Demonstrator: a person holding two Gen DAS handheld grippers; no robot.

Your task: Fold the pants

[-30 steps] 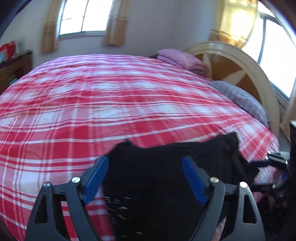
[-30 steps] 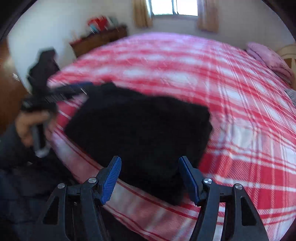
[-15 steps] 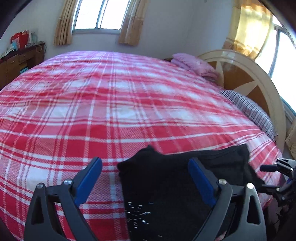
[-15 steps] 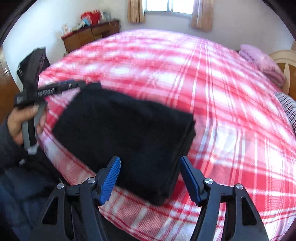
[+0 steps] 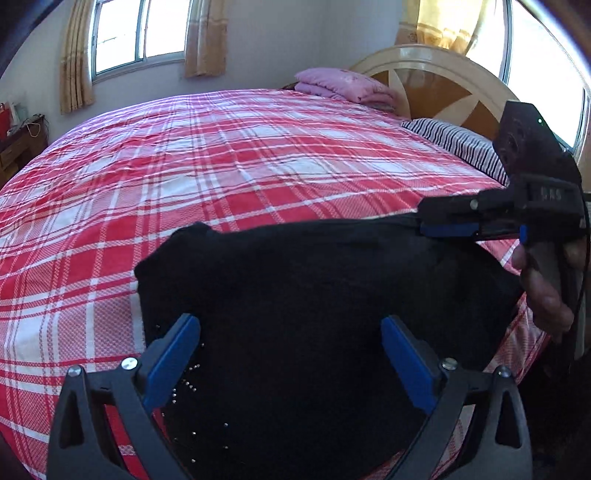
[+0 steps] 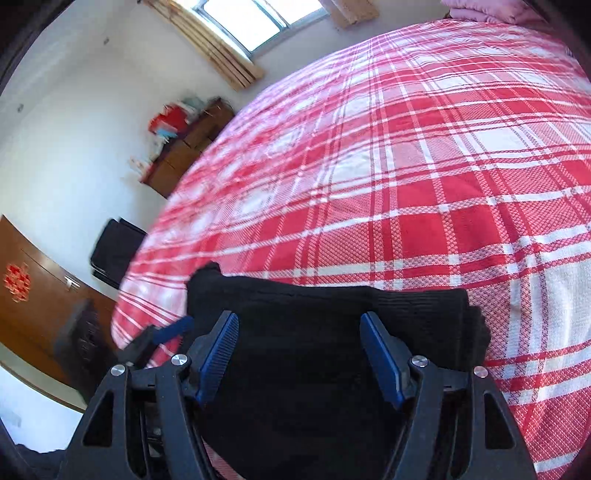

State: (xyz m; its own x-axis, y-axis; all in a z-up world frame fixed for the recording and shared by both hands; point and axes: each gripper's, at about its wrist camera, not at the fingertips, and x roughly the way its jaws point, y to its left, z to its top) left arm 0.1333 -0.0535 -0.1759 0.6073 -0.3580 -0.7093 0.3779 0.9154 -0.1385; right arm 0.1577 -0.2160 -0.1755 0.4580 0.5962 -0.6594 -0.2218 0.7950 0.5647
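Observation:
The black pants (image 5: 317, 295) lie folded into a thick rectangle on the near edge of the red plaid bed (image 5: 221, 177). My left gripper (image 5: 291, 354) is open, its blue pads hovering over the near side of the pants. My right gripper (image 6: 299, 350) is open, low over the pants (image 6: 332, 325), whose stacked folded layers show at their right edge. In the left wrist view the right gripper (image 5: 450, 225) reaches in from the right over the pants' far right corner. The left gripper's blue tip (image 6: 173, 328) shows at the pants' left edge in the right wrist view.
A folded pink blanket (image 5: 343, 86) and a striped pillow (image 5: 458, 144) lie by the wooden headboard (image 5: 436, 81). A wooden dresser (image 6: 184, 144) with clutter stands by the far wall, and a dark chair (image 6: 114, 251) stands beside the bed. Curtained windows (image 5: 140, 33) are behind.
Both grippers have moved in closer and lower over the folded pants. The right gripper has swung toward the pants' far right corner; its view has tilted.

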